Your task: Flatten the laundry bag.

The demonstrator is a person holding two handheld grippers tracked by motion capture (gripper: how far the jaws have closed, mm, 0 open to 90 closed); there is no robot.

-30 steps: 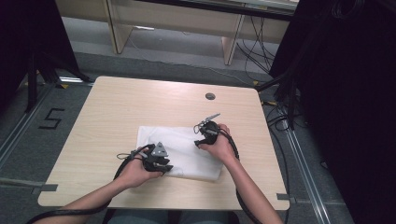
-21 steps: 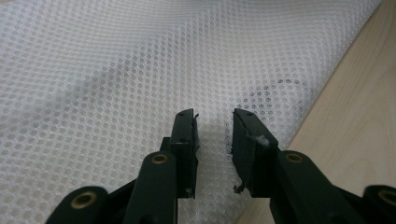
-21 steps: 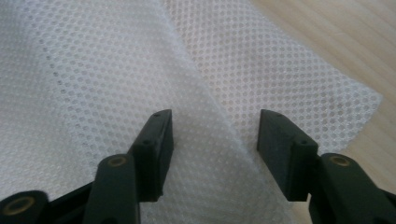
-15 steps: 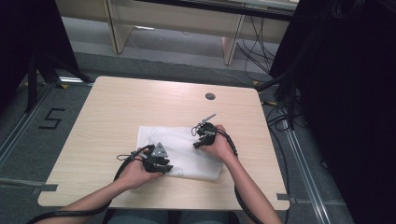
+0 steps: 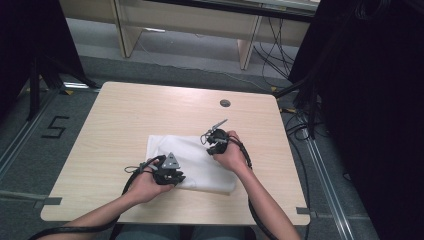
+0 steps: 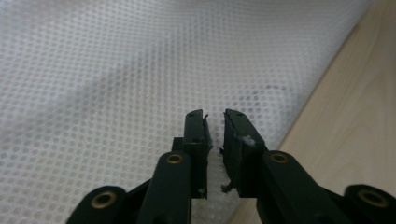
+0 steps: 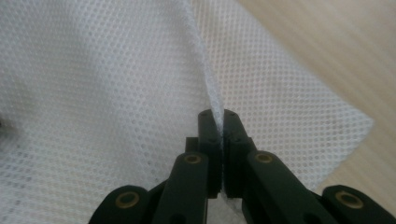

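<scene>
A white mesh cloth (image 5: 200, 161) lies flat on the near middle of the wooden table (image 5: 125, 115). My left gripper (image 5: 176, 178) rests at the cloth's near left edge. In the left gripper view its jaws (image 6: 215, 116) have just been closing and stand a narrow gap apart over the mesh (image 6: 116, 70), beside the cloth's edge. My right gripper (image 5: 212, 149) is at the cloth's far right part. Its jaws (image 7: 217, 114) have just been closing and are shut on a raised fold of the mesh (image 7: 93, 70).
A round cable hole (image 5: 225, 103) sits in the tabletop behind the right hand. Cables trail from both grippers toward the near edge. On the floor to the left is a taped "5" (image 5: 55, 127). Dark stands and cables (image 5: 300, 120) crowd the right side.
The right hand has shifted slightly and lifted a little at the cloth's far right part. The left hand has kept its place.
</scene>
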